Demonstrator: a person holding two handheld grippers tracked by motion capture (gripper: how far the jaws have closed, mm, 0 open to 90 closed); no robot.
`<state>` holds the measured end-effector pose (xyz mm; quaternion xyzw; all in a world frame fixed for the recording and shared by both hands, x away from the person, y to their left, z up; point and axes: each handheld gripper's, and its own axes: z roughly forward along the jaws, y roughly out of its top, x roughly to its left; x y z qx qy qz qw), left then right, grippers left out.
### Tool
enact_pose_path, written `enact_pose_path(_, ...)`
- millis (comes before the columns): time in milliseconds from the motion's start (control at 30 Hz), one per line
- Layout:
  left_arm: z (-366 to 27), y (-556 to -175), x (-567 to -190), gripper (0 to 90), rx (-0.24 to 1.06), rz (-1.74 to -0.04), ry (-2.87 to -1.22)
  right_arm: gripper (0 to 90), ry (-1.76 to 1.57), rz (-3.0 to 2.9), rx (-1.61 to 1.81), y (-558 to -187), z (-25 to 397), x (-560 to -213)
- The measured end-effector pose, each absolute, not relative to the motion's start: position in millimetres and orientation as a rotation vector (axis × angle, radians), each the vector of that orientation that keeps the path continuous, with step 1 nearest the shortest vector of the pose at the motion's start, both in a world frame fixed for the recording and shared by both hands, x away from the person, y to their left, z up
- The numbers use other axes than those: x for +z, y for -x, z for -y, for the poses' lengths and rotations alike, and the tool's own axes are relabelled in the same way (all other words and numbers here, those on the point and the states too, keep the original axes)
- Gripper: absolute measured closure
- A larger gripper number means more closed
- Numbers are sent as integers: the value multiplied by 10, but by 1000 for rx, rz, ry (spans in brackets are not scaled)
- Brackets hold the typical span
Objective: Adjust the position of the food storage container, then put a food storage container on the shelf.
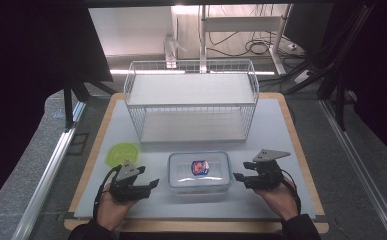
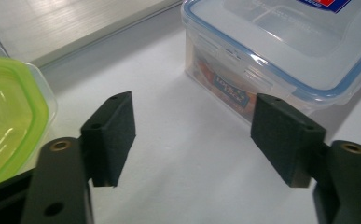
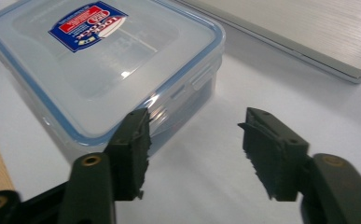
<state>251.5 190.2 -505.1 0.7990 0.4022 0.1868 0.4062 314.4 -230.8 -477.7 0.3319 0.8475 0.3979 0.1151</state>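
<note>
A clear plastic box (image 1: pixel 199 172) with a blue-rimmed clip lid and a red and blue label sits at the front middle of the white mat; the same box (image 2: pixel 285 51) (image 3: pixel 99 70) lies just ahead of both pairs of jaws. My left gripper (image 1: pixel 153 184) is held open a short way to its left, nothing between the jaws (image 2: pixel 194 140). On the box's right my right gripper (image 1: pixel 237 177) is open too (image 3: pixel 194 149), its tips close to the box's side without touching. A green-lidded round container (image 1: pixel 122 154) (image 2: pixel 8 116) rests beside the left gripper.
A white wire basket rack (image 1: pixel 191 100) with two shelves stands at the back middle of the mat. The mat (image 1: pixel 276 130) lies on a wooden board whose edge (image 1: pixel 303 165) runs along the right. Dark curtains and cables surround the table.
</note>
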Motion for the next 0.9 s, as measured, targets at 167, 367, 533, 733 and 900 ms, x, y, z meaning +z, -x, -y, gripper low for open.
enact_pose_path(167,-1921,-2491,-5053,194,484,-1012,-2016,298,-964,-2478,1175,-3090,2331,-4789)
enact_pose_path(367,-1940,-2483,-5081,130,478,-1036,-2011,195,-950,-2450,1171,-3066,2375,-4842)
enact_pose_path(533,-1939,-2492,-5098,85,518,-1029,-2006,163,-974,-2442,1188,-3081,2391,-4853)
enact_pose_path(733,-1945,-2521,-5138,87,497,-1011,-2007,142,-1005,-2447,1198,-3097,2394,-4832)
enact_pose_path(900,-1937,-2538,-5102,83,469,-1003,-1996,101,-997,-2455,1218,-3113,2372,-4807)
